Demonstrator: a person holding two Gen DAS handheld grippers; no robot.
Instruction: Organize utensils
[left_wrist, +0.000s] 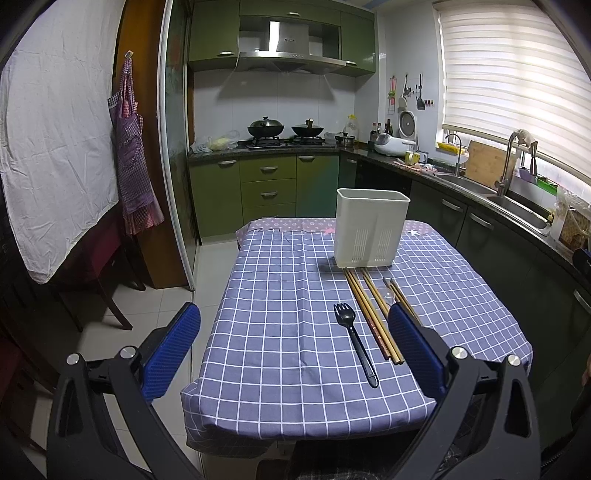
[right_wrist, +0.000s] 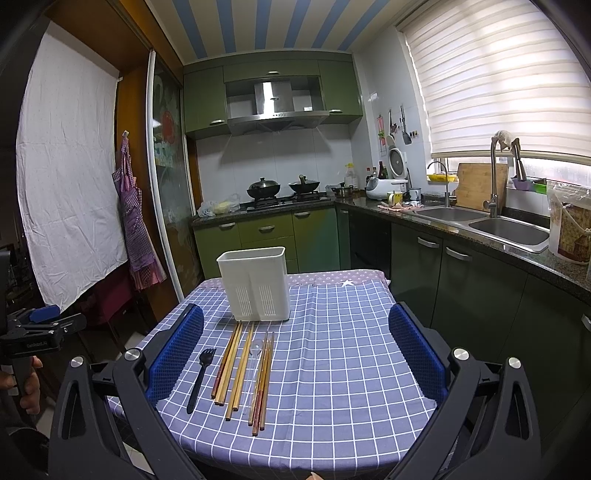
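Observation:
A white slotted utensil holder (left_wrist: 371, 227) (right_wrist: 255, 282) stands upright on the checked tablecloth (left_wrist: 280, 332) (right_wrist: 332, 369). In front of it lie a black plastic fork (left_wrist: 354, 341) (right_wrist: 199, 376), several wooden chopsticks (left_wrist: 369, 314) (right_wrist: 236, 369) and a clear plastic spoon (right_wrist: 254, 363). My left gripper (left_wrist: 293, 347) is open and empty, hovering over the table's near left edge. My right gripper (right_wrist: 295, 350) is open and empty above the table's near side, the utensils between its fingers. The left gripper also shows in the right wrist view (right_wrist: 44, 323).
A kitchen counter with a double sink (right_wrist: 480, 221) runs along the right, close to the table. A stove with two woks (left_wrist: 284, 129) is at the back. A dark wooden chair (left_wrist: 96, 280) and hanging apron (left_wrist: 133, 158) are on the left.

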